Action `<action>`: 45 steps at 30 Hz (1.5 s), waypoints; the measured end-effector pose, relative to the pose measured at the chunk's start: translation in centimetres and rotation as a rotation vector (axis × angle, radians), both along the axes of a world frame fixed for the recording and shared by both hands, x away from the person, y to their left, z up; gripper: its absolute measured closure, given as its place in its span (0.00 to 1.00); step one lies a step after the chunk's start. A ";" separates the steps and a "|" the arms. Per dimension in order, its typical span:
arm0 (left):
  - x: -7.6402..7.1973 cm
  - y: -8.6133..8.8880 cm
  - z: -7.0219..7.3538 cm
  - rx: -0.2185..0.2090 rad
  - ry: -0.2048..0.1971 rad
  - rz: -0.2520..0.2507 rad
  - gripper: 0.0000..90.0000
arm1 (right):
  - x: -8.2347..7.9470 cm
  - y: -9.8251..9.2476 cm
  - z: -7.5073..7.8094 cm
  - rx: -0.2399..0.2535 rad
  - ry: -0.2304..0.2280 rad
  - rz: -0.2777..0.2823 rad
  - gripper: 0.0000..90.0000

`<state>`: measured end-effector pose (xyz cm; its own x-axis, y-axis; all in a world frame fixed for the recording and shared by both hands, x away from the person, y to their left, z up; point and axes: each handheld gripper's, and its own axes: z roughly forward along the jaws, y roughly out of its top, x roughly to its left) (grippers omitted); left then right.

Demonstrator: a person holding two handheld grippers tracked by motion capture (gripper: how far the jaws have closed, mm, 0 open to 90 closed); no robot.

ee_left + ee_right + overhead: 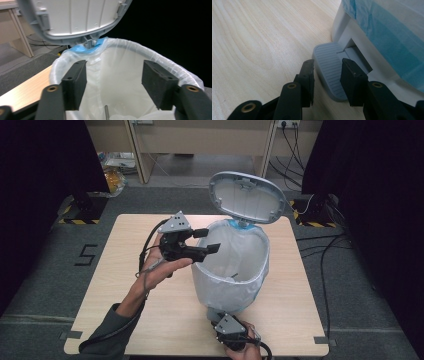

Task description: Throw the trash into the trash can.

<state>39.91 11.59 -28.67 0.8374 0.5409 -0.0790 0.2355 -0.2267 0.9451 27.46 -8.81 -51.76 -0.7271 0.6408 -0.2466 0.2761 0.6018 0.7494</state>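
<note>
Ribbed grey pedal (331,68) sits pinched between right fingers (308,80); left fingers (75,82) spread above crinkly bag-lined bin (227,292).

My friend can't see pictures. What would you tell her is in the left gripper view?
Two open black jaws of the left gripper hang over a pedal bin lined with a clear bag. The grey lid stands open above; a thin metal rod lies inside.

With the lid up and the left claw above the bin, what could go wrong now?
1. The right claw presses the grey pedal; if it slips off, the lid may drop onto the left claw.
2. The open left claw hangs over the thin bag liner and could snag it.
</note>
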 end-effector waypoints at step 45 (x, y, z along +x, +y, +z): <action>-0.4 11.1 -13.0 0.035 0.076 0.228 0.24 | 0.0 0.0 0.0 0.000 0.000 0.003 0.70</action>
<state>39.53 22.69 -41.62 0.6853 0.7190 -0.1153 0.3548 -0.1914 0.9152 27.51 -8.84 -51.77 -0.7291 0.6384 -0.2465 0.2740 0.6024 0.7497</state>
